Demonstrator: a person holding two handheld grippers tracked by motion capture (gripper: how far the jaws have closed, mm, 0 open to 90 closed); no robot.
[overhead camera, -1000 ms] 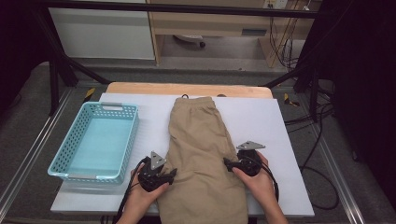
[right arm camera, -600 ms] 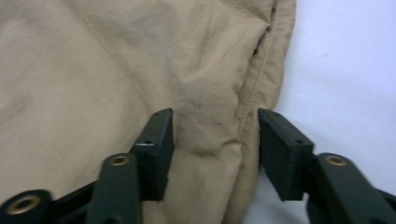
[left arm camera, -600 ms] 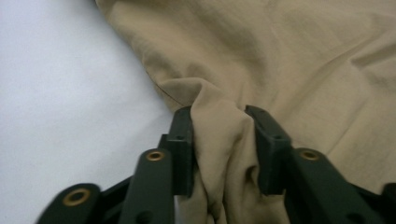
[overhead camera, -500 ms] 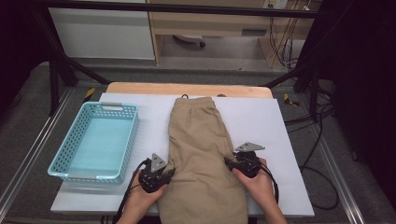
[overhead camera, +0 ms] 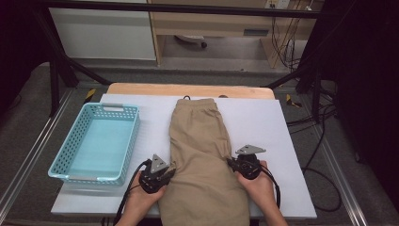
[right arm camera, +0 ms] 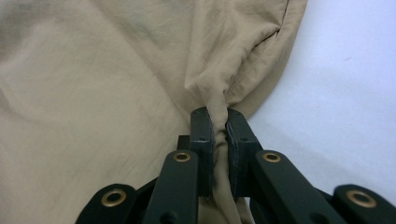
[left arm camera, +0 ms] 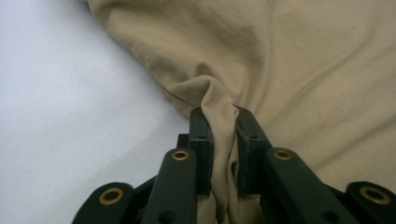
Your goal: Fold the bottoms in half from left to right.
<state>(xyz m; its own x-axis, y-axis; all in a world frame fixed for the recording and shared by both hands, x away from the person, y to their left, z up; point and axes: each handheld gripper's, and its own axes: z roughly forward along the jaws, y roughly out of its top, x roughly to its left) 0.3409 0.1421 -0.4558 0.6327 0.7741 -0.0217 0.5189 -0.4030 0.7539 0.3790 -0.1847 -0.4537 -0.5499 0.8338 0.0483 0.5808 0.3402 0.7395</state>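
Fabric is being pinched at both sides of the tan trousers (overhead camera: pixel 202 160), which are lying flat on the white table (overhead camera: pixel 263 117) between the two hand-held grippers. The left hand-held gripper (left arm camera: pixel 219 126) is being closed on a fold at the garment's left edge — the right hand-held gripper (right arm camera: pixel 217 123) on a fold at its right edge. A turquoise basket (overhead camera: pixel 75 169) is being left apart, outward of the left hand-held gripper.

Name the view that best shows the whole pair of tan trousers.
The high view: the tan trousers lie full length on the white table. The left and right gripper views show just a pinched fold at each edge.
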